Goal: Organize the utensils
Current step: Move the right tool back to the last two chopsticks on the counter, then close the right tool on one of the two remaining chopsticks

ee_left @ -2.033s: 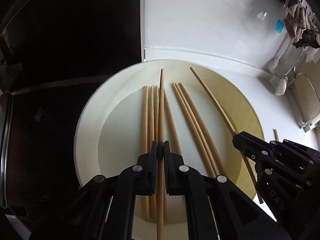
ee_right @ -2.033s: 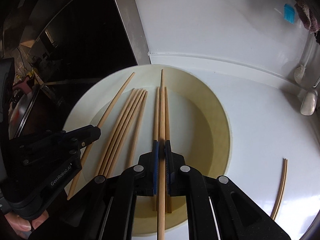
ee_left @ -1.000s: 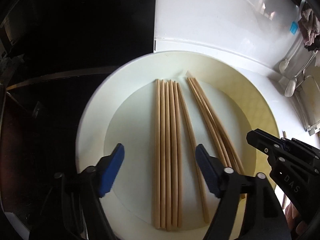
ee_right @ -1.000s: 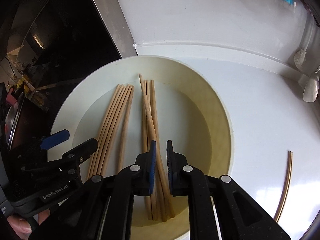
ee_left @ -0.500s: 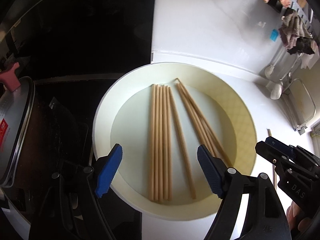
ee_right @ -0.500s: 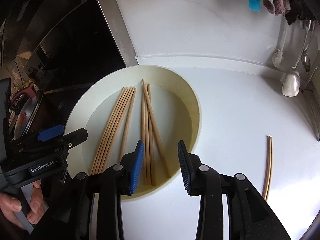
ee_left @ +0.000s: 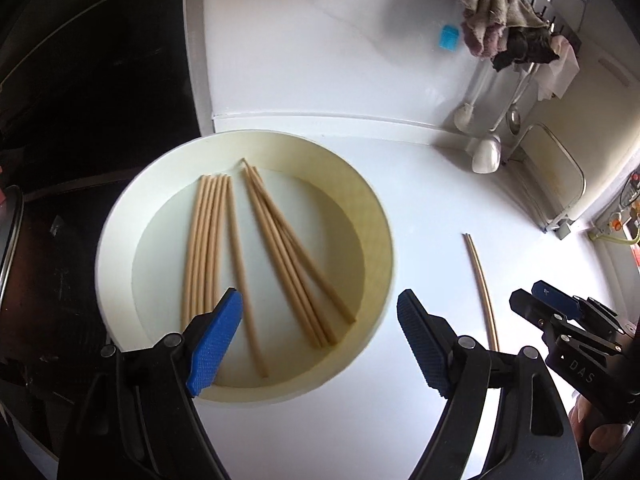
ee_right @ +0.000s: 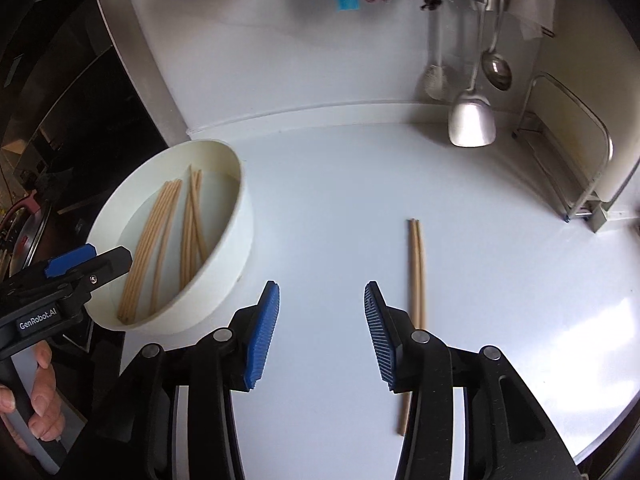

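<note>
Two hand-held grippers hang over a white kitchen counter [ee_right: 328, 200], both with their blue-padded jaws apart and nothing between them. The left gripper [ee_left: 319, 334], spread wide and just opened a little further, straddles the near rim of a round cream bowl [ee_left: 384, 216] in which two bundles of wooden chopsticks [ee_left: 208, 248] lie flat, one straight group on the left and a fanned group beside it; motion blur softens their tips, so an exact count cannot be made. The right gripper [ee_right: 321, 330], its jaws also just opened, hovers above bare counter, well clear of the bowl. A loose pair of chopsticks [ee_right: 415, 272] lies on the counter just beyond its right finger, which hides part of their length. Ladles [ee_right: 472, 116] hang at the back wall. Fingers of a hand [ee_right: 38, 404] grip the left tool's handle, cropped by the frame edge.
</note>
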`<action>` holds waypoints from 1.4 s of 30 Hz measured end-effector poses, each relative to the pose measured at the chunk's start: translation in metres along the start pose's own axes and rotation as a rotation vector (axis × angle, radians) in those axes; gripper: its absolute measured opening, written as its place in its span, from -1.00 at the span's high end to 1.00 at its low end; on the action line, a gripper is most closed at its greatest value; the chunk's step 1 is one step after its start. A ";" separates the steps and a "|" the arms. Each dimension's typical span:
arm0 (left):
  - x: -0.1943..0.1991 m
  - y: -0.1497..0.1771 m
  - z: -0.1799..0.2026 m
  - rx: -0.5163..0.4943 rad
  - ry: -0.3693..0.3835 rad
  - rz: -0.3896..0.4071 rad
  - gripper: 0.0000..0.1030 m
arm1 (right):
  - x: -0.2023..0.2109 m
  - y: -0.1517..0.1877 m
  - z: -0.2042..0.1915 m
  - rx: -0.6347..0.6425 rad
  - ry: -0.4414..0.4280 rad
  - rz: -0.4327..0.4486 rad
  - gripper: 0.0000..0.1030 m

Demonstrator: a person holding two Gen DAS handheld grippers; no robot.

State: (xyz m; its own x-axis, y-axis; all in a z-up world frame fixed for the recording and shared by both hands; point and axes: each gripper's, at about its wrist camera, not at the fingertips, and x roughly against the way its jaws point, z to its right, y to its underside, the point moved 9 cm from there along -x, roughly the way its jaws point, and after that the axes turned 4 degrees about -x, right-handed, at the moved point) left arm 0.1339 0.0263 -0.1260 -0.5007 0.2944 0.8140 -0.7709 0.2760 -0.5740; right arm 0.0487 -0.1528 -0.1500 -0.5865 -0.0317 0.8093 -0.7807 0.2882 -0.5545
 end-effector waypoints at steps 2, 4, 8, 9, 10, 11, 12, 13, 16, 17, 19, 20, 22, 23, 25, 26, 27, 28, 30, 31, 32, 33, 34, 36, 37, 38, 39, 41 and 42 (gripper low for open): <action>-0.005 0.002 0.016 -0.014 0.005 -0.014 -0.58 | 0.004 0.005 0.019 -0.013 0.016 -0.003 0.11; -0.009 0.005 0.031 -0.027 0.009 -0.026 -0.58 | 0.002 0.009 0.034 -0.028 0.030 -0.007 0.10; -0.012 0.008 0.058 -0.057 0.013 -0.030 -0.59 | 0.000 0.016 0.063 -0.061 0.046 -0.011 0.09; -0.012 0.008 0.063 -0.063 0.014 -0.029 -0.61 | -0.002 0.018 0.070 -0.064 0.054 -0.010 0.09; -0.013 0.009 0.068 -0.068 0.015 -0.029 -0.62 | -0.004 0.020 0.076 -0.063 0.063 -0.008 0.09; -0.014 0.010 0.073 -0.074 0.014 -0.030 -0.64 | -0.008 0.022 0.082 -0.061 0.075 -0.007 0.09; -0.016 0.010 0.076 -0.076 0.011 -0.033 -0.67 | -0.012 0.024 0.087 -0.062 0.081 -0.010 0.09; -0.018 0.011 0.079 -0.077 0.007 -0.037 -0.68 | -0.017 0.026 0.092 -0.068 0.086 -0.016 0.09; -0.024 0.014 0.087 -0.080 -0.001 -0.051 -0.68 | -0.033 0.035 0.103 -0.082 0.091 -0.044 0.10; -0.025 0.014 0.088 -0.082 -0.005 -0.056 -0.68 | -0.037 0.037 0.105 -0.079 0.096 -0.044 0.09; -0.027 0.017 0.090 -0.089 -0.011 -0.063 -0.68 | -0.044 0.041 0.107 -0.067 0.109 -0.049 0.09; -0.028 0.018 0.091 -0.092 -0.014 -0.066 -0.68 | -0.048 0.043 0.107 -0.063 0.112 -0.053 0.09; -0.029 0.019 0.092 -0.097 -0.019 -0.070 -0.69 | -0.055 0.046 0.108 -0.057 0.115 -0.059 0.09; -0.029 0.020 0.092 -0.097 -0.022 -0.072 -0.69 | -0.059 0.047 0.108 -0.054 0.116 -0.063 0.09; -0.030 0.021 0.092 -0.092 -0.026 -0.076 -0.69 | -0.064 0.051 0.109 -0.046 0.123 -0.069 0.09; -0.030 0.022 0.092 -0.092 -0.027 -0.079 -0.69 | -0.066 0.052 0.110 -0.045 0.125 -0.070 0.09; -0.030 0.022 0.091 -0.094 -0.028 -0.082 -0.69 | -0.068 0.053 0.110 -0.046 0.122 -0.069 0.09; -0.031 0.023 0.092 -0.096 -0.029 -0.084 -0.69 | -0.069 0.054 0.109 -0.045 0.121 -0.066 0.09; -0.031 0.023 0.092 -0.097 -0.030 -0.087 -0.69 | -0.071 0.055 0.110 -0.037 0.134 -0.067 0.09; -0.031 0.023 0.092 -0.097 -0.029 -0.087 -0.69 | -0.073 0.056 0.111 -0.034 0.137 -0.069 0.09; -0.031 0.023 0.092 -0.096 -0.028 -0.089 -0.69 | -0.074 0.056 0.110 -0.032 0.135 -0.068 0.09; -0.032 0.023 0.092 -0.093 -0.026 -0.092 -0.69 | -0.074 0.056 0.110 -0.028 0.135 -0.064 0.09; -0.032 0.024 0.092 -0.089 -0.024 -0.095 -0.69 | -0.074 0.055 0.109 -0.020 0.141 -0.061 0.09; -0.032 0.024 0.093 -0.087 -0.024 -0.097 -0.69 | -0.075 0.055 0.107 0.000 0.152 -0.058 0.09; -0.032 0.025 0.093 -0.089 -0.024 -0.096 -0.69 | -0.077 0.055 0.106 0.008 0.150 -0.061 0.10; -0.032 0.025 0.095 -0.092 -0.024 -0.095 -0.69 | -0.078 0.056 0.105 0.014 0.150 -0.065 0.10; -0.031 0.025 0.095 -0.092 -0.026 -0.094 -0.69 | -0.078 0.057 0.103 0.018 0.151 -0.064 0.10; -0.031 0.026 0.097 -0.094 -0.025 -0.094 -0.69 | -0.079 0.058 0.101 0.027 0.152 -0.057 0.10; -0.032 0.027 0.099 -0.091 -0.027 -0.096 -0.69 | -0.079 0.058 0.100 0.031 0.152 -0.054 0.16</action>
State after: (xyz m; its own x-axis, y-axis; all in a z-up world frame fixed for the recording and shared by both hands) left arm 0.0904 -0.0661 -0.1581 -0.4378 0.2385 0.8669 -0.7774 0.3840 -0.4982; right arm 0.0282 -0.2292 -0.2656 -0.5057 0.0994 0.8570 -0.8179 0.2607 -0.5129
